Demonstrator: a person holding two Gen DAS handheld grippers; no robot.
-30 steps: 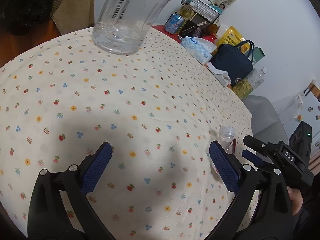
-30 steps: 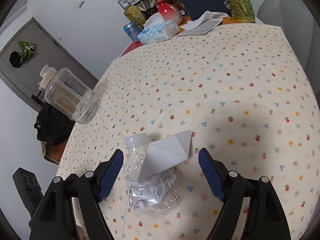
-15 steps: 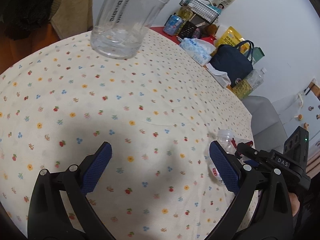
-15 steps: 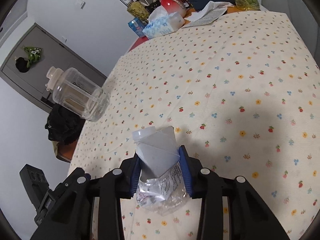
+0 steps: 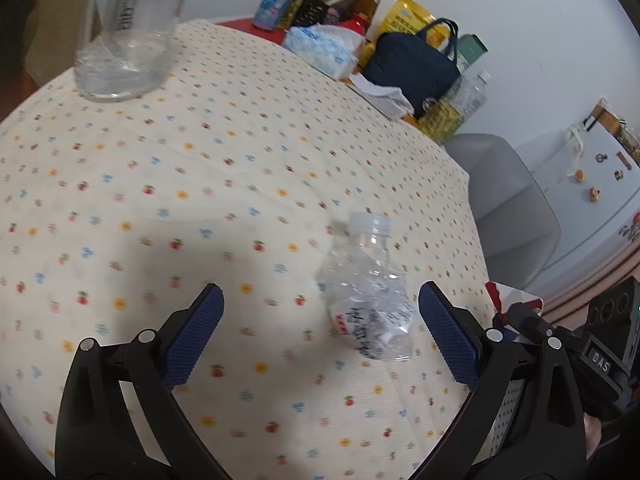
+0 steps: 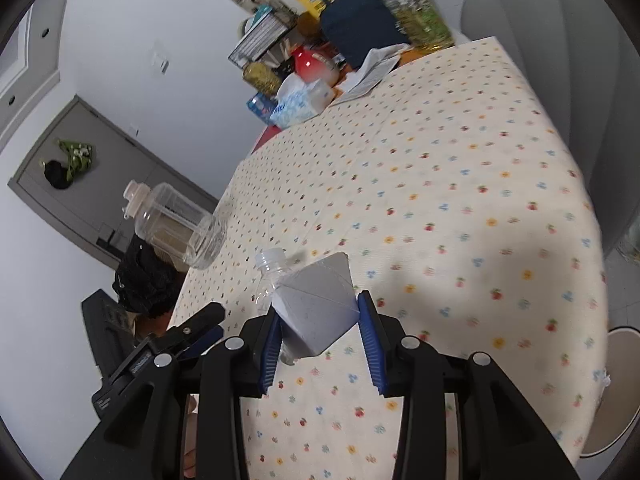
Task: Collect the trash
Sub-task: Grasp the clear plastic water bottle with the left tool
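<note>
A crushed clear plastic bottle (image 5: 370, 296) with a white cap lies on the flowered tablecloth (image 5: 200, 168), just ahead of my open, empty left gripper (image 5: 320, 332) and nearer its right finger. My right gripper (image 6: 318, 336) is shut on a folded white paper carton (image 6: 316, 308) and holds it above the cloth. The bottle's neck and cap (image 6: 270, 264) show behind the carton in the right wrist view. A corner of the carton with a red edge (image 5: 514, 304) shows at the right of the left wrist view.
A large clear jar (image 5: 128, 28) stands at the far left of the table. Tissue box (image 5: 320, 50), navy bag (image 5: 414, 68), cans and bottles crowd the far edge. A grey chair (image 5: 508, 208) stands at the right. A white bin rim (image 6: 612, 392) shows beyond the table's edge.
My right gripper closed on the white carton and lifted it off the bottle. My left gripper moved right, so the crushed bottle now lies between its fingers' line.
</note>
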